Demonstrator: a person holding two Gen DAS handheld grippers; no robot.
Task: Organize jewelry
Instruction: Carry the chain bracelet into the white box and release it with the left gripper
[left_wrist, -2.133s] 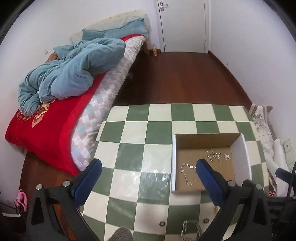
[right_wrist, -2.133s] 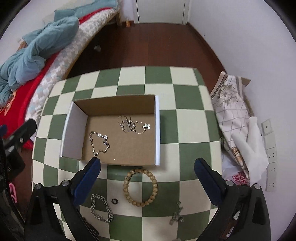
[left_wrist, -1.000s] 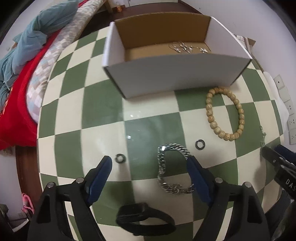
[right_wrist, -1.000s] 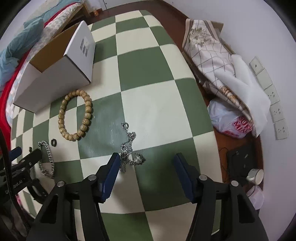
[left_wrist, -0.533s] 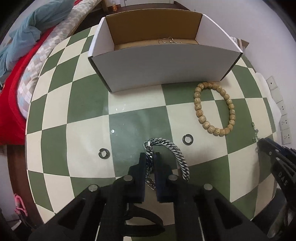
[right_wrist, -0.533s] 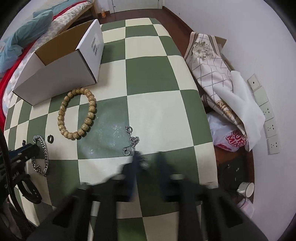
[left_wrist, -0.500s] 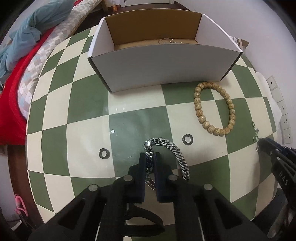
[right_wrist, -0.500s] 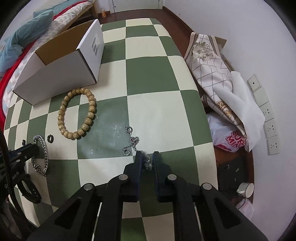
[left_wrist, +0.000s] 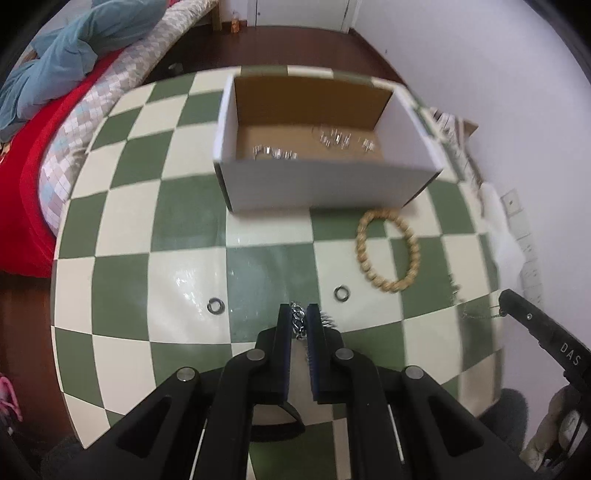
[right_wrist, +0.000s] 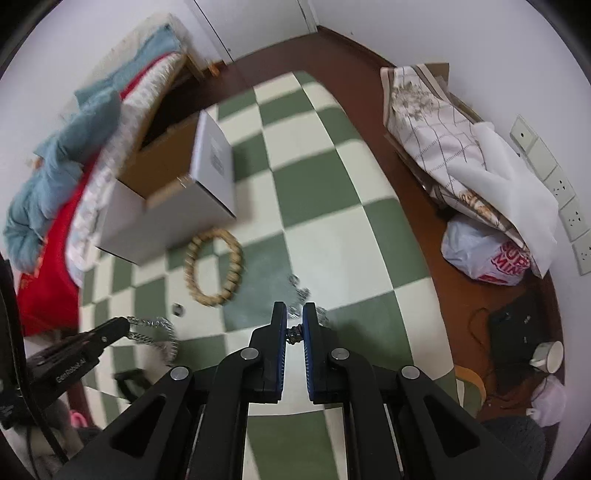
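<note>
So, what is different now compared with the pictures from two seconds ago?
Both grippers came down from above the box and closed. The left gripper now pinches the steel chain bracelet, and the right gripper pinches the thin silver chain; both pieces are being lifted. The bead bracelet, the two rings and the box stayed in place.

Glossy tabletop (left_wrist: 192, 280), wooden bead bracelet (left_wrist: 388, 251)
</note>
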